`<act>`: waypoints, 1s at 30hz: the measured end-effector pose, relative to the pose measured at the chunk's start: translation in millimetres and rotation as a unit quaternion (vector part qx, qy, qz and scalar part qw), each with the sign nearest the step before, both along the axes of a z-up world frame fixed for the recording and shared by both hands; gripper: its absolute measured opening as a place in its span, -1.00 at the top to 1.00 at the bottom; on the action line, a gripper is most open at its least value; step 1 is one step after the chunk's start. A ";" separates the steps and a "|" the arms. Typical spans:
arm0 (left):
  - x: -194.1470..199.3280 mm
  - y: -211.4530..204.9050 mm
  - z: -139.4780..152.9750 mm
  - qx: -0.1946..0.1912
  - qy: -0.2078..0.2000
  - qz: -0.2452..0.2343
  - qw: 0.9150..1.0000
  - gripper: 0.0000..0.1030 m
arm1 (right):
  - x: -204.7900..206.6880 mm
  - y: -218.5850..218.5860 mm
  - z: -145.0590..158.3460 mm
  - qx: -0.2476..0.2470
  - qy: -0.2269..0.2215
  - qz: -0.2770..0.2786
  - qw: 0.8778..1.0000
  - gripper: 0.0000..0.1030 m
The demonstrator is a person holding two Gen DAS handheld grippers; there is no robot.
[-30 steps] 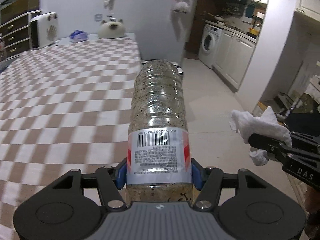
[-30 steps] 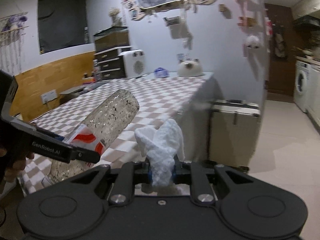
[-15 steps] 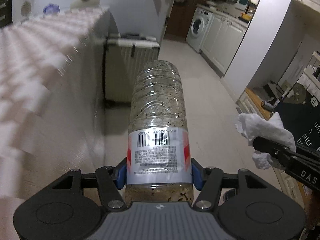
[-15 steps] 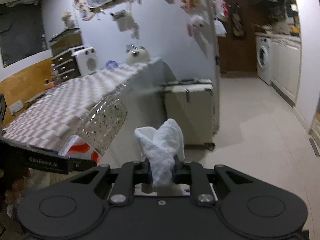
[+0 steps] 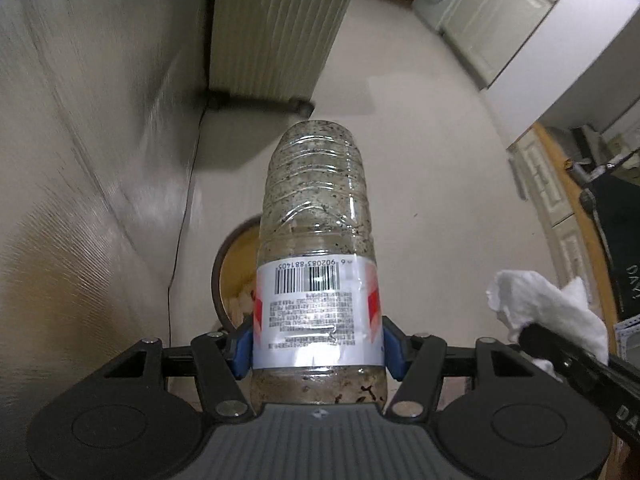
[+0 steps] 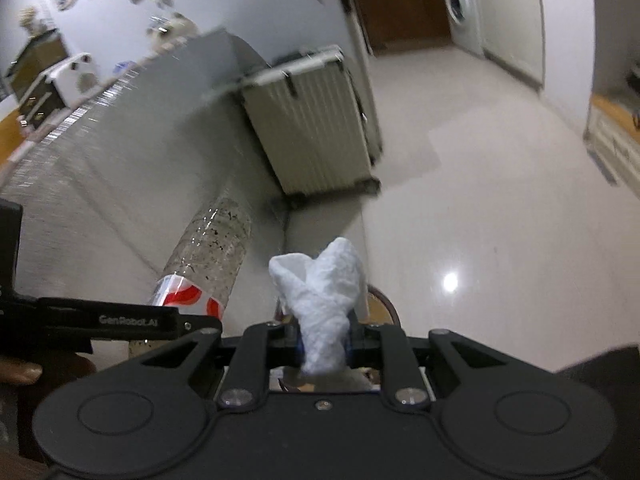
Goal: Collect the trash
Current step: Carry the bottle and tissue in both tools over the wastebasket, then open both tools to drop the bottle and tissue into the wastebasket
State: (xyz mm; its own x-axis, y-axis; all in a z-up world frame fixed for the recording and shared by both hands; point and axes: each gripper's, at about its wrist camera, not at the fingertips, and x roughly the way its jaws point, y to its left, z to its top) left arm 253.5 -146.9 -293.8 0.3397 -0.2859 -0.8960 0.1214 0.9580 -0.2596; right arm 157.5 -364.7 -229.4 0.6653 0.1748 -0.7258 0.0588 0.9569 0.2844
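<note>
- The step in hand looks like dropping both pieces into the round bin (image 5: 236,276) showing at lower centre of the left wrist view; I would be centring each piece over its opening before letting go.
- The left gripper (image 5: 316,344) is clamping the speckled plastic bottle (image 5: 316,240) at its label, mid-frame.
- The right gripper (image 6: 324,344) is pinching the crumpled white tissue (image 6: 324,292) tight, at lower centre of its view, above the bin's rim.
</note>
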 end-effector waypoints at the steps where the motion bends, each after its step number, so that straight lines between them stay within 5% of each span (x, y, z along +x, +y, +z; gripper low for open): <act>1: 6.4 -1.6 -11.5 0.004 0.009 0.001 1.000 -0.19 | 4.4 -2.5 -10.5 0.006 0.009 -0.006 1.000 0.65; 11: 63.2 -10.0 -115.5 0.009 0.114 0.010 0.993 -0.20 | 58.6 -5.2 -101.3 0.055 0.087 -0.046 0.994 0.65; 17: 88.0 -15.9 -153.8 0.012 0.156 0.007 0.988 -0.20 | 85.9 0.0 -149.2 0.099 0.129 -0.068 0.984 0.64; 25: 124.6 -17.2 -185.5 -0.010 0.167 -0.006 0.986 -0.25 | 112.4 3.2 -181.8 0.101 0.156 -0.081 0.979 0.64; 28: 127.7 -17.5 -192.2 0.003 0.167 -0.019 0.986 -0.64 | 119.3 4.2 -186.6 0.099 0.162 -0.084 0.978 0.64; 30: 127.2 -14.7 -191.1 0.019 0.154 -0.023 0.988 -0.65 | 123.5 4.7 -189.8 0.096 0.165 -0.085 0.978 0.64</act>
